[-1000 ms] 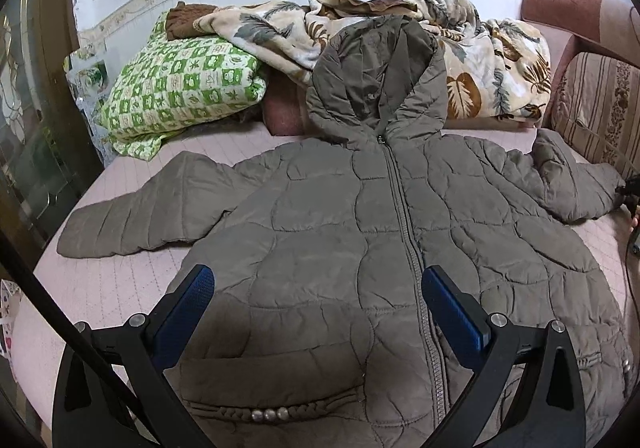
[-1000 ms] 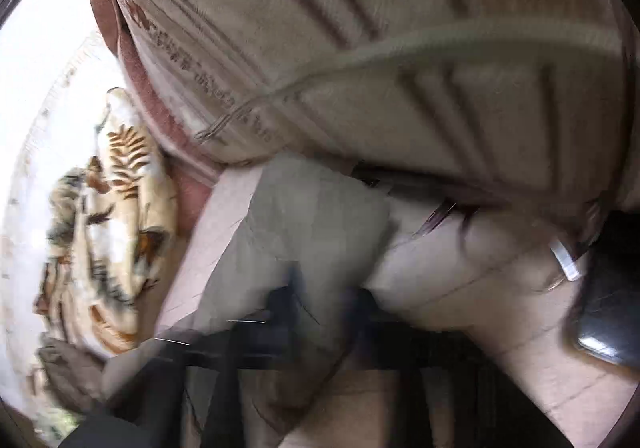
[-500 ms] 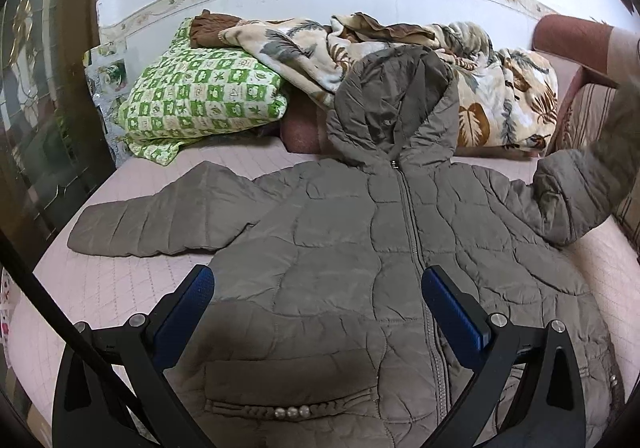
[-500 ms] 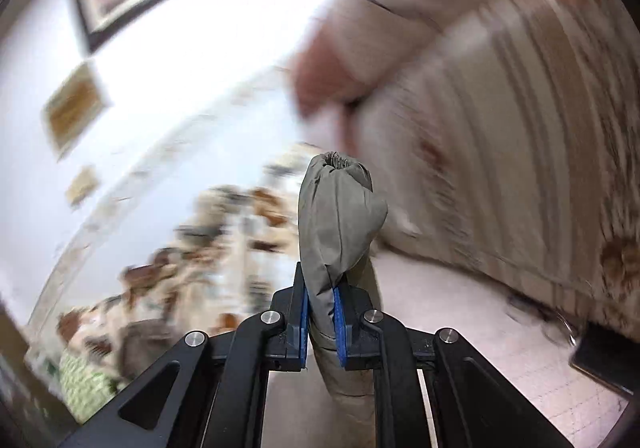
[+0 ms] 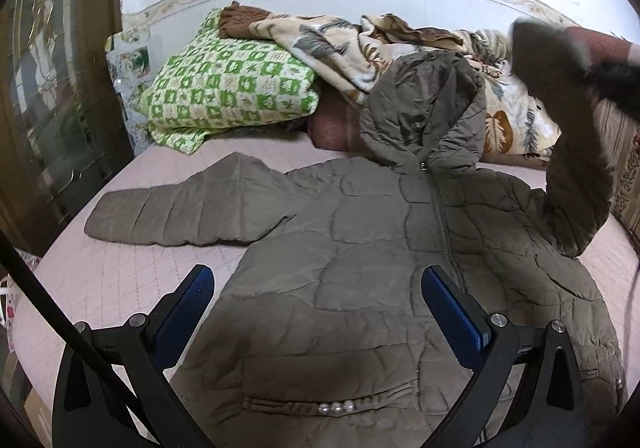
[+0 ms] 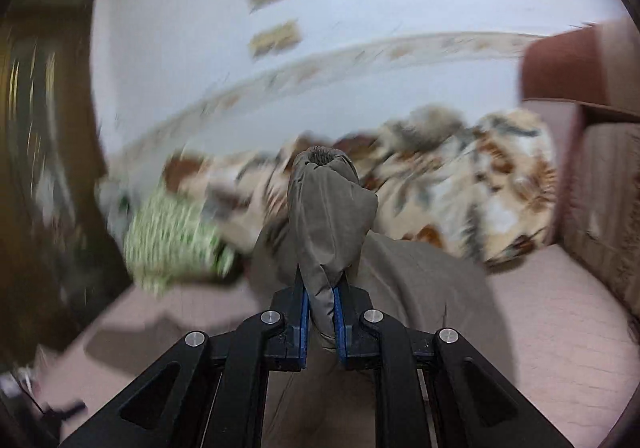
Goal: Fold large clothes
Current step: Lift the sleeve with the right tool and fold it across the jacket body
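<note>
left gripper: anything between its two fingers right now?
In the left wrist view, nothing gripped: the open left gripper hovers over the jacket, whose quilted front shows between the fingers.

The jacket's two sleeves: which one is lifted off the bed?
The sleeve on the right of the left wrist view, raised with its cuff pinched in the right gripper. The other sleeve lies flat on the bed.

Light: soft indoor light is falling evenly, dim at the rims.
Shadow: gripper shadow is darkening the jacket (image 5: 360, 288).
Blur: right wrist background is smearing; sleeve (image 6: 328, 216) is staying sharp.
Distortion: fisheye is bending edges.
</note>
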Motion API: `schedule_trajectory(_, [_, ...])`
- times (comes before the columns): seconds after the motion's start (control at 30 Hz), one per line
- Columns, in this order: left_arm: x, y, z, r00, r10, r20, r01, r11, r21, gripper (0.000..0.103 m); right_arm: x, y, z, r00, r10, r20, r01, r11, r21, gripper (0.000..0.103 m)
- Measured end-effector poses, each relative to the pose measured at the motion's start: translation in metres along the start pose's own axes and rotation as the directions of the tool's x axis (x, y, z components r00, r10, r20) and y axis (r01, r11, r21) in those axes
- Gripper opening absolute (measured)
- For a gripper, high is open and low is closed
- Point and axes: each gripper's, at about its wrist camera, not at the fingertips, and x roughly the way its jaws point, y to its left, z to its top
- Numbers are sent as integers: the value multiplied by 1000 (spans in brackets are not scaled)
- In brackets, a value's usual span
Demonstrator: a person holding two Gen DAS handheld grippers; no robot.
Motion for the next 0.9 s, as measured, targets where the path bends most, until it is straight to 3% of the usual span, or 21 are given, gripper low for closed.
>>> schedule_trajectory(0.2, [4,12,-1,1000,4,-17,-5,999,-32,103,65,64,-67,975,101,-199,-122,988,-93,11])
schedule_trajectory(0.4, [13,15,-2,999,5,-45,-6,1000,-30,103,118,103,-135,924,122,-362,-182,974,-136,11])
schedule_trajectory(0.47, [14,15,-3,999,4,-49,-5,1000,-30,103,131,101,-152,905,120,-407,-187,974,-129,15])
schedule_trajectory(0.53, [16,15,-3,999,4,-52,-6,1000,-31,103,141,98,-160,871,157,-466,-220,972,-85,34])
schedule_trajectory(0.57, [16,14,-3,999,3,-54,-4,999,-33,103,144,95,-161,847,201,-492,-252,967,-39,37])
schedule_trajectory(0.67, [17,13,-2,998,-5,-56,2,999,-40,103,132,93,-148,834,290,-470,-326,945,4,44])
schedule_trajectory(0.73, [16,13,-1,998,-5,-55,3,999,-38,103,118,85,-129,843,349,-410,-363,931,45,51])
schedule_trajectory(0.77, [16,12,-1,999,-4,-54,2,999,-35,103,109,75,-114,870,339,-357,-346,937,48,54])
schedule_trajectory(0.83, [17,11,-2,999,0,-54,-1,1000,-27,103,101,55,-97,919,246,-307,-252,967,19,63])
schedule_trajectory(0.9, [19,11,-2,998,4,-58,-5,1000,-22,103,98,30,-87,942,178,-283,-176,984,33,63])
